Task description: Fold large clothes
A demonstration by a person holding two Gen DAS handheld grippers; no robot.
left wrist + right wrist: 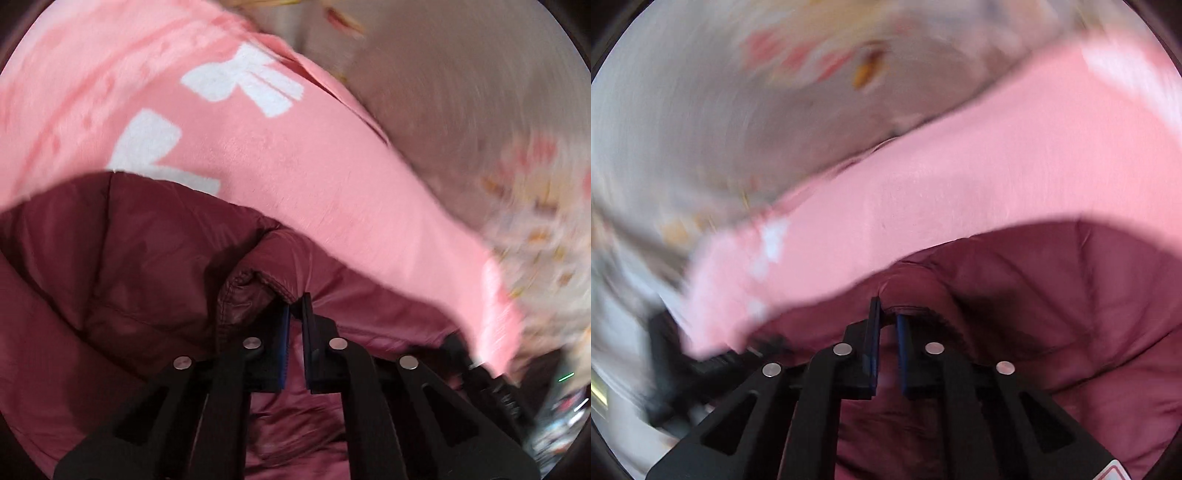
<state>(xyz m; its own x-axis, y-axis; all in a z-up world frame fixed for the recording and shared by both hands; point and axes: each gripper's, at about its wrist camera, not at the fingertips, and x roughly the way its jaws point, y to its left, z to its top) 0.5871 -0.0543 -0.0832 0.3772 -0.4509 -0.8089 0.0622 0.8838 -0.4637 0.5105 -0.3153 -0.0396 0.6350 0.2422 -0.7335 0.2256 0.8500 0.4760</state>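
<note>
Maroon jacket (110,266) hem pinched in both your grippers, left (295,306) and right (888,308), jaws nearly together, draped over pink garment (295,166) on bed. Thin bite on slick fabric; fast swing may slip hem.

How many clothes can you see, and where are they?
2. A maroon puffer jacket sits nearest, its edge pinched by both the left gripper and the right gripper. A pink garment with white print lies behind it. More may be hidden.
</note>
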